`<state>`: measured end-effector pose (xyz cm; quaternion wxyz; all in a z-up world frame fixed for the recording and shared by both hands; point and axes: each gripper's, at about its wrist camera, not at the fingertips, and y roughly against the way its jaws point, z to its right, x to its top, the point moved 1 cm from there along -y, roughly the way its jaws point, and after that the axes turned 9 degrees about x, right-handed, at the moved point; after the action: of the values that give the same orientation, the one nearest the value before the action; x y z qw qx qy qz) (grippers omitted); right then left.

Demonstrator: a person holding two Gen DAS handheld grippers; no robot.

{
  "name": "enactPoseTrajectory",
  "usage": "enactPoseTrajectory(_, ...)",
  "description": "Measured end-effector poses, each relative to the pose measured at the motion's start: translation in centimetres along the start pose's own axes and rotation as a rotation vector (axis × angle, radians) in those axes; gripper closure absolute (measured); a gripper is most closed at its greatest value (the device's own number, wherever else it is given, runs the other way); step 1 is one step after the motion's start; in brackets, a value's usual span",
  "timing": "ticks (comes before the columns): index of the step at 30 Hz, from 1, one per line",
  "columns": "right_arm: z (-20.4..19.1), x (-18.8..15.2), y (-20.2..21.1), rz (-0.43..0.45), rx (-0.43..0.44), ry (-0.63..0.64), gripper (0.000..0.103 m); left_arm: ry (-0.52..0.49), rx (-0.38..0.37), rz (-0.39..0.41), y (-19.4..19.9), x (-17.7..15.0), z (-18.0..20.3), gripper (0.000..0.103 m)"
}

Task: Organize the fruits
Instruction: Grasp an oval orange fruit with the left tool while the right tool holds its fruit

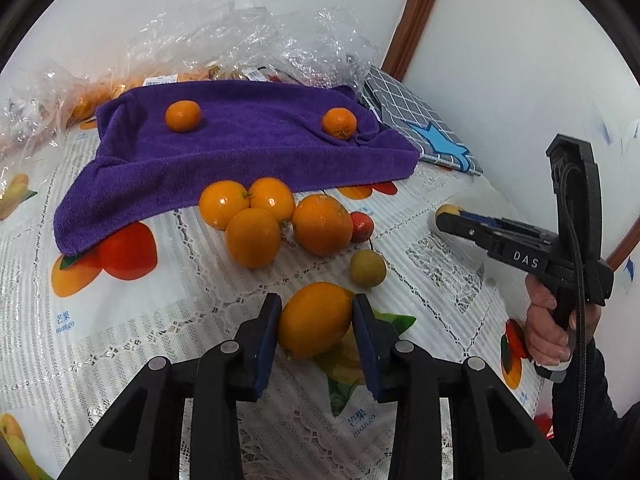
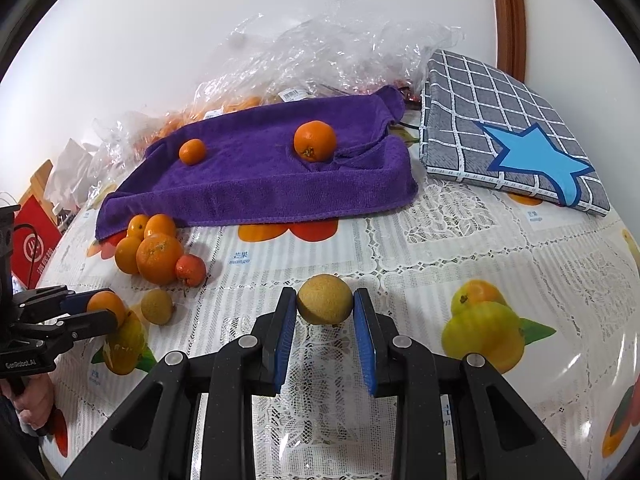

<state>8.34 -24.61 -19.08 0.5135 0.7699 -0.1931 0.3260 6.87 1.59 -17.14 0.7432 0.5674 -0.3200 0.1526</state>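
Note:
My left gripper [image 1: 316, 309] is shut on an orange [image 1: 314, 326] just above the fruit-print tablecloth [image 1: 140, 340]; both blue pads press its sides. My right gripper [image 2: 325, 301] is shut on a small tan round fruit [image 2: 325, 298]. In the left wrist view the right gripper [image 1: 445, 220] hangs to the right of the pile. A cluster of oranges [image 1: 252, 236] with a small red fruit [image 1: 362, 227] lies at the front edge of a purple towel [image 1: 240, 152]. A second tan fruit [image 1: 368, 268] sits close by. Two small oranges [image 2: 315, 141] [image 2: 192, 151] rest on the towel.
Crumpled clear plastic bags [image 2: 320, 60] holding more oranges lie behind the towel against the white wall. A grey checked cushion with a blue star [image 2: 512, 128] sits at the back right. A red box [image 2: 34, 244] stands off the table's left side. A hand [image 1: 544, 328] grips the right tool.

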Motion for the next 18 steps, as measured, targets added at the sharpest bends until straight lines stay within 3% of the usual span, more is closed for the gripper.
enactPoseTrajectory(7,-0.1,0.0,0.1,0.003,0.001,0.004,0.074,0.054,0.004,0.051,1.0,0.5,-1.0,0.069)
enactPoseTrajectory(18,-0.3,0.1,-0.2,-0.014,-0.015,0.020,0.074,0.033,0.094,-0.014,-0.5,0.3,-0.8,0.068)
